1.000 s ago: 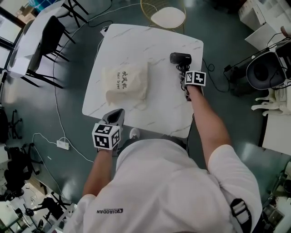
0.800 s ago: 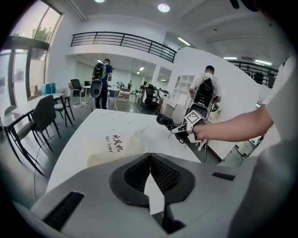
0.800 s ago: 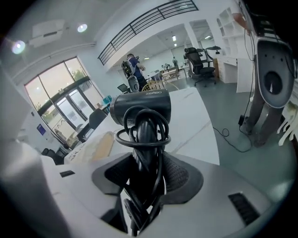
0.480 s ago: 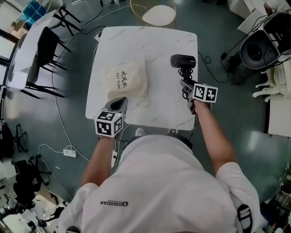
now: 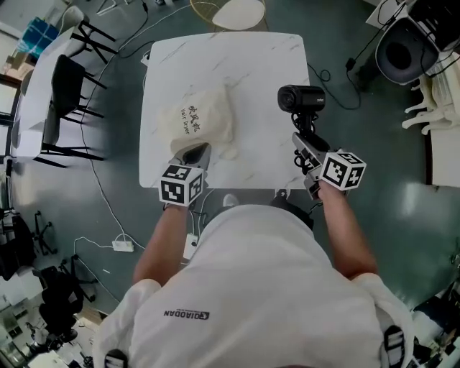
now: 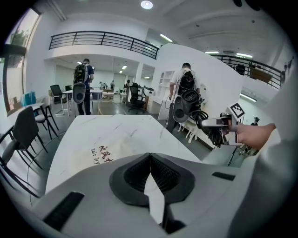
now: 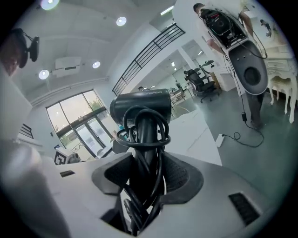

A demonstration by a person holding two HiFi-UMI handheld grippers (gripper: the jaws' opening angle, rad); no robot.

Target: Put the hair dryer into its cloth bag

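Note:
A cream cloth bag (image 5: 198, 123) with dark print lies flat on the white marble table (image 5: 259, 65), its mouth toward me; the left gripper view shows the cloth bag (image 6: 111, 146) just ahead of the jaws. My left gripper (image 5: 195, 152) is at the bag's near edge, jaws shut with nothing seen held (image 6: 150, 162). My right gripper (image 5: 302, 144) is shut on the handle of the black hair dryer (image 5: 300, 98), over the table's right edge. In the right gripper view the hair dryer (image 7: 142, 109) stands upright between the pads (image 7: 181, 174), its cord wound round the handle.
A black chair (image 5: 61, 93) and another table stand at the left. A round stool (image 5: 237, 13) is beyond the far edge. A power strip (image 5: 122, 246) and cables lie on the floor. Round dark equipment (image 5: 406, 47) sits at the right.
My right gripper has come back toward me and risen, with the hair dryer in it. My left gripper has moved forward to the bag's near edge, jaws still shut.

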